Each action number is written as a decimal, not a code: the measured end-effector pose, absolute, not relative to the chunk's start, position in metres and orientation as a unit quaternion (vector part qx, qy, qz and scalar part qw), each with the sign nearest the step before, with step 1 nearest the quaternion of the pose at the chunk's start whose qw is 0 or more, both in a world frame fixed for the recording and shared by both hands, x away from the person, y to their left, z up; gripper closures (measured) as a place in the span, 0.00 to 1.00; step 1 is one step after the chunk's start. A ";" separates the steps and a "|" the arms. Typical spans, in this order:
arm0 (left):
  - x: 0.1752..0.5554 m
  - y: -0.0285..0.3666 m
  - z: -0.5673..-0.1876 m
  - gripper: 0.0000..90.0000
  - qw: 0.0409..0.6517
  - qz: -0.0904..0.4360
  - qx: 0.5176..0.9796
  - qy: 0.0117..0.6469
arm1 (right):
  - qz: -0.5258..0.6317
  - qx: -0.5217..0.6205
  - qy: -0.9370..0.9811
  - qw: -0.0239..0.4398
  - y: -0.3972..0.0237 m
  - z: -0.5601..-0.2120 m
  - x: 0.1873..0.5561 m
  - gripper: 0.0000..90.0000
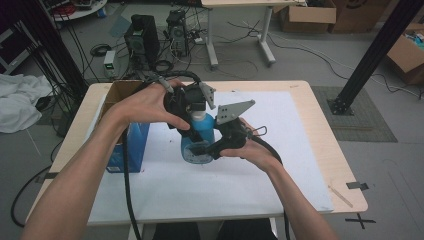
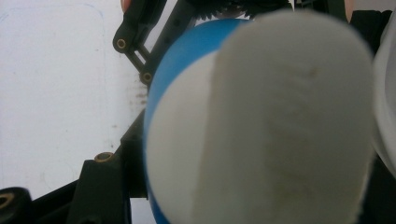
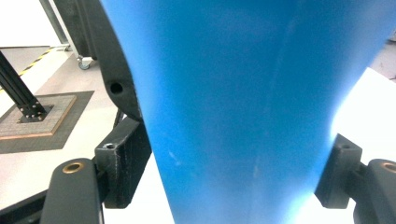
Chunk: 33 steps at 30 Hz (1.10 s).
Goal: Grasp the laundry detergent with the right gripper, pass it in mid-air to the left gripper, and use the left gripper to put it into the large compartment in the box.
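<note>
The blue bottle (image 1: 199, 137) stands mid-table (image 1: 300, 165), right tongs (image 1: 209, 149) pinching its body, left tongs (image 1: 192, 102) apparently clamped on its white cap (image 2: 289, 121). Twisting too hard could make it slip and tip.

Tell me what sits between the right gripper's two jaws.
The blue bottle: in the right gripper view its body fills the gap between the right gripper jaws, which press both sides.

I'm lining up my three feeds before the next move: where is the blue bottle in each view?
High view: the blue bottle stands mid-table between both grippers.
Left gripper view: its blue shoulder and white cap sit centre-right, very close.
Right gripper view: its blue body runs down the centre between the jaws.
Shared landmark: the white sheet under it.
</note>
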<state>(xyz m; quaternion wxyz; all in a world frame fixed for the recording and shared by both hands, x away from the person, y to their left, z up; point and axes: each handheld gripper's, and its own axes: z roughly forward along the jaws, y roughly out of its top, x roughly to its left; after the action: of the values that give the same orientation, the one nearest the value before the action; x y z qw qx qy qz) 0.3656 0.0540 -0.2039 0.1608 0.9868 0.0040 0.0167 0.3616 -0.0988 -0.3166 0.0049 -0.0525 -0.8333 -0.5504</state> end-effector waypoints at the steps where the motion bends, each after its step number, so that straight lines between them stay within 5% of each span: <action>1: 0.366 0.054 -0.204 0.43 0.159 0.017 0.987 0.003 | -0.550 -0.054 -0.834 0.005 -0.099 -0.317 0.362 0.25; 6: 0.366 0.056 -0.203 0.43 0.159 0.016 0.987 0.006 | -0.551 -0.062 -0.832 0.002 -0.102 -0.316 0.362 0.17; 19: 0.365 0.067 -0.194 0.43 0.163 0.022 0.986 0.035 | -0.533 -0.094 -0.841 -0.006 -0.122 -0.314 0.361 0.16; 33: 0.377 0.090 -0.173 0.43 0.123 0.050 0.977 0.165 | -0.488 -0.155 -0.858 -0.035 -0.153 -0.324 0.357 0.16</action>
<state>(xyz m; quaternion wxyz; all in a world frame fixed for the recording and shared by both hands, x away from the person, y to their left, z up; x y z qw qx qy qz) 0.3768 0.0902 -0.1732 0.1230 0.9774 0.1647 0.0499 0.3571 -0.1532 -0.3238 -0.0347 -0.1553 -0.8582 -0.4880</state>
